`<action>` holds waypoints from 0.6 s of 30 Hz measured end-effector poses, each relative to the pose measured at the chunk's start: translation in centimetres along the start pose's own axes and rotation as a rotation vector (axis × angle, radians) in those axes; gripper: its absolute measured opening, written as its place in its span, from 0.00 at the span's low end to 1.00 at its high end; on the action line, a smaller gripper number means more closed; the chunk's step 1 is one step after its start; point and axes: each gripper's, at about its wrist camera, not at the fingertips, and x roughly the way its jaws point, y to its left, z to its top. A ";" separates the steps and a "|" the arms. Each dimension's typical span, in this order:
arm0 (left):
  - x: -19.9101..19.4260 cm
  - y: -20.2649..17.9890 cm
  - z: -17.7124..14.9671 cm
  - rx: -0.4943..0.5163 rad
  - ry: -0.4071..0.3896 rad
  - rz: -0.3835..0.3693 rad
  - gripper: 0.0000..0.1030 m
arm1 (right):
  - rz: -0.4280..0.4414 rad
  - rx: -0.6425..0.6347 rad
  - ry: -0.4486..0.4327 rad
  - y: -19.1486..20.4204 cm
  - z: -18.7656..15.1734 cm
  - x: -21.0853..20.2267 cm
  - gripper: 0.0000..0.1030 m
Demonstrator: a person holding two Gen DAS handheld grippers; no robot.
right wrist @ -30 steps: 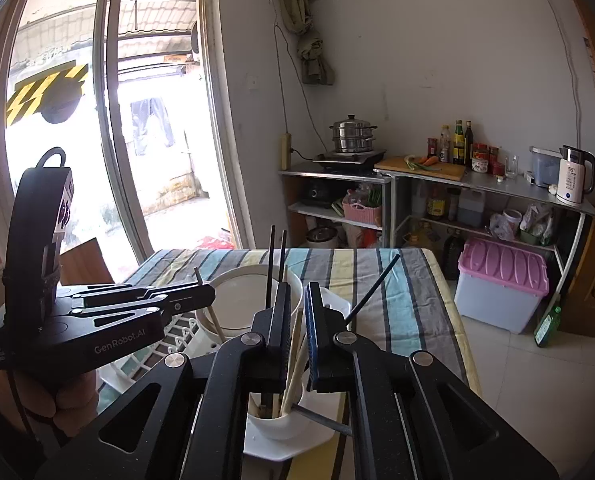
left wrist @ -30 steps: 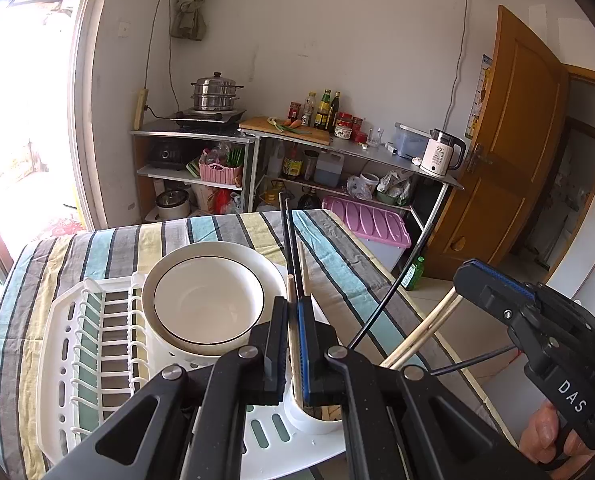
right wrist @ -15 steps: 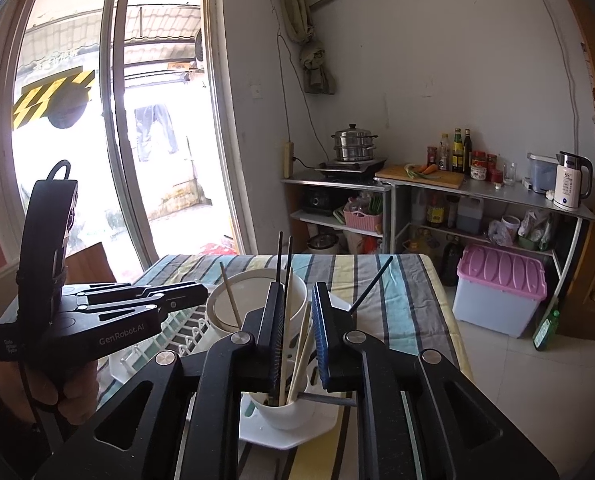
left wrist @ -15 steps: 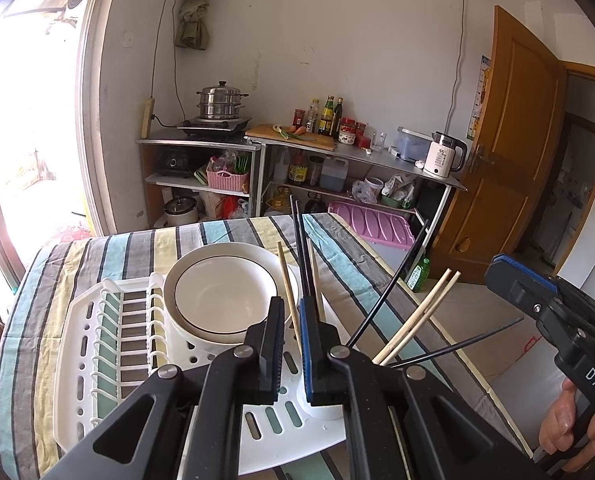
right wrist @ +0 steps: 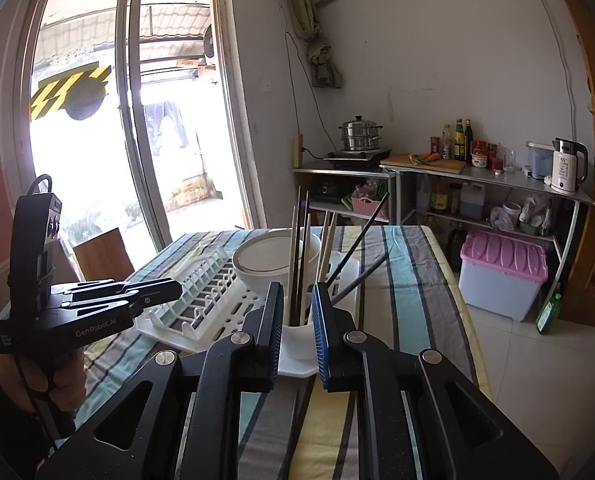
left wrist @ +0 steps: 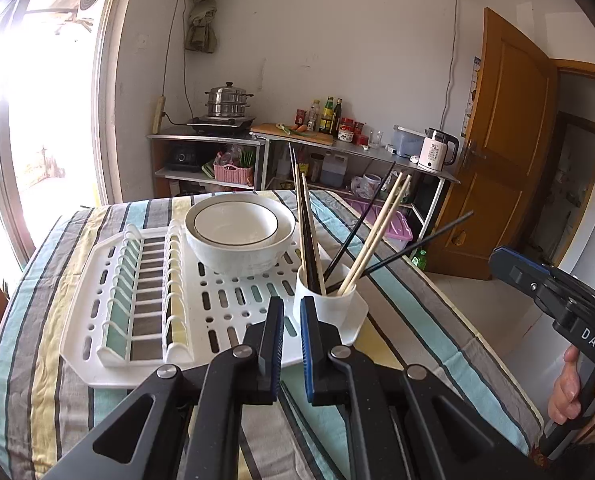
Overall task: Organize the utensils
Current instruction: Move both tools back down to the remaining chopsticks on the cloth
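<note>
A white utensil cup (left wrist: 324, 305) stands on the near right corner of a white drying rack (left wrist: 145, 320); it also shows in the right wrist view (right wrist: 299, 338). Several black and wooden chopsticks (left wrist: 307, 236) stand in it, some leaning right. My left gripper (left wrist: 292, 312) is open and empty, just short of the cup. My right gripper (right wrist: 297, 300) is open and empty, its fingers either side of the cup in view but nearer the camera. Each gripper shows in the other's view, the left (right wrist: 153, 292) and the right (left wrist: 509, 264).
Two stacked white bowls (left wrist: 239, 234) sit on the rack behind the cup. The rack lies on a striped tablecloth (left wrist: 417, 320). Beyond the table stand metal shelves (left wrist: 337, 160) with pots, bottles and a kettle, a pink-lidded bin (right wrist: 501, 272), and a wooden door (left wrist: 505, 152).
Both grippers have opened, let go of the chopsticks and drawn back from the cup. The chopsticks now stand loose in the cup.
</note>
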 end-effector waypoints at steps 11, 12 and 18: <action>-4.2 -1.8 -7.3 0.004 0.013 0.014 0.07 | -0.025 -0.014 0.058 2.0 -5.6 -3.3 0.15; -4.5 -1.9 -7.7 0.005 0.016 0.018 0.07 | -0.025 -0.016 0.062 2.2 -6.0 -3.5 0.15; -5.9 -2.2 -9.7 0.000 0.021 0.028 0.07 | -0.024 -0.018 0.077 2.5 -7.8 -4.7 0.15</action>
